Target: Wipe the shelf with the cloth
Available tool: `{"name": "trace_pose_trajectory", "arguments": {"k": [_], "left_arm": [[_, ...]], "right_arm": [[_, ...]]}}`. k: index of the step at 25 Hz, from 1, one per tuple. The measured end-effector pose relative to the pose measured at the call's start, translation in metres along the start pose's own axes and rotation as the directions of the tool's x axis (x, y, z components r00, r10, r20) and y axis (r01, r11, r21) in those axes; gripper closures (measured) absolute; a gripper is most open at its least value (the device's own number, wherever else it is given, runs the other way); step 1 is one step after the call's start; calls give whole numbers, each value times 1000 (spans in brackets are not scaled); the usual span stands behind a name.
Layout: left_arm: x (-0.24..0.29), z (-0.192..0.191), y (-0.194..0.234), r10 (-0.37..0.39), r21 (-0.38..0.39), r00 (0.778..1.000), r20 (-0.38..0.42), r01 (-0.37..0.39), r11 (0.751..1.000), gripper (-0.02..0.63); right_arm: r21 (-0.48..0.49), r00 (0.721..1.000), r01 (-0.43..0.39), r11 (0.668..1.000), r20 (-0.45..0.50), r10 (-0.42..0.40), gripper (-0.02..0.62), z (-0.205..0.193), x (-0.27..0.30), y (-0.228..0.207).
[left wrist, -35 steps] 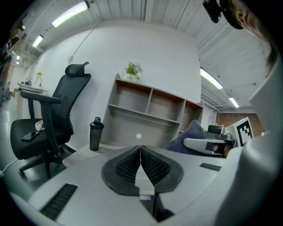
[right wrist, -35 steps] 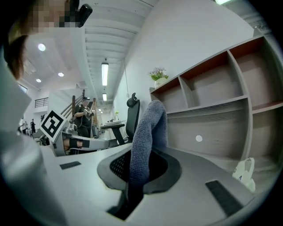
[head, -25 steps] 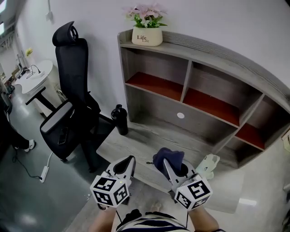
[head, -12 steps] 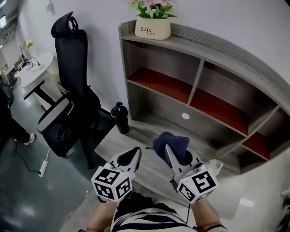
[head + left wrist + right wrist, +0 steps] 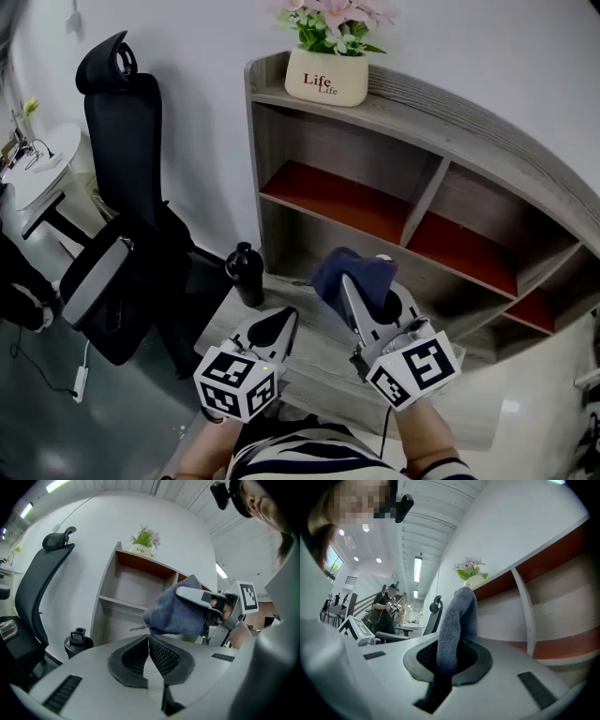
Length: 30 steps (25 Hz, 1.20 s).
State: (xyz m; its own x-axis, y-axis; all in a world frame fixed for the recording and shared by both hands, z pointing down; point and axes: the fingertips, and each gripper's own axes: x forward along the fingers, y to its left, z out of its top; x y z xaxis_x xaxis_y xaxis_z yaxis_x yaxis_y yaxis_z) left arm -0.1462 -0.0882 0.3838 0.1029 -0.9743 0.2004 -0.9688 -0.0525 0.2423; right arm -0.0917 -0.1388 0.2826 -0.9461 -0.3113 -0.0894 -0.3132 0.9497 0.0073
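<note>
A grey wooden shelf (image 5: 412, 117) with red-floored compartments stands against the wall. A dark blue cloth (image 5: 354, 277) bulges out of my right gripper (image 5: 361, 295), which is shut on it and held up in front of the shelf's lower back panel. In the right gripper view the cloth (image 5: 457, 625) stands up between the jaws. My left gripper (image 5: 272, 328) is shut and holds nothing, lower and left of the right one, over the desk surface (image 5: 309, 361). The left gripper view shows the cloth (image 5: 178, 611) and the shelf (image 5: 136, 581) behind it.
A cream flower pot (image 5: 326, 75) sits on the shelf's top left end. A black bottle (image 5: 246, 274) stands on the desk by the shelf's left side. A black office chair (image 5: 117, 216) is to the left. Another person (image 5: 389, 606) stands far off.
My right gripper has risen with the cloth from desk level towards the shelf's lower compartments. The view has drawn closer to the shelf. The left gripper stays shut, low at the left.
</note>
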Motion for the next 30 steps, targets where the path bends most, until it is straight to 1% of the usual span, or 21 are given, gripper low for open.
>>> {"name": "trace_pose_trajectory", "arguments": {"k": [4,8,12,15,20,25,30], "left_arm": [[7,10,26,-39,-7,999,1,39,999,589],[10,13,48,-65,3,998,-8,65,998,589],[11,17,71,-84,12,996,-22,85,996,589],[11,20,85,-103,19,994,-33,104,994,589],[12,26,104,-132,21,991,-37,132,991,589],[10,27,109,-169,33,984,-54,171,985,589],[10,25,112,-175,21,983,-61,177,984,589]], "right_arm": [[-65,997,21,998,69,-17,551,31,44,0],[-98,992,36,995,127,-24,551,56,88,0],[-131,987,49,990,161,-28,551,72,128,-1],[-145,982,85,986,179,-58,551,78,152,-6],[-145,971,134,980,215,-101,551,81,184,-13],[-137,956,172,976,262,-132,551,86,209,-20],[-73,946,208,975,267,-182,551,81,230,-35]]}}
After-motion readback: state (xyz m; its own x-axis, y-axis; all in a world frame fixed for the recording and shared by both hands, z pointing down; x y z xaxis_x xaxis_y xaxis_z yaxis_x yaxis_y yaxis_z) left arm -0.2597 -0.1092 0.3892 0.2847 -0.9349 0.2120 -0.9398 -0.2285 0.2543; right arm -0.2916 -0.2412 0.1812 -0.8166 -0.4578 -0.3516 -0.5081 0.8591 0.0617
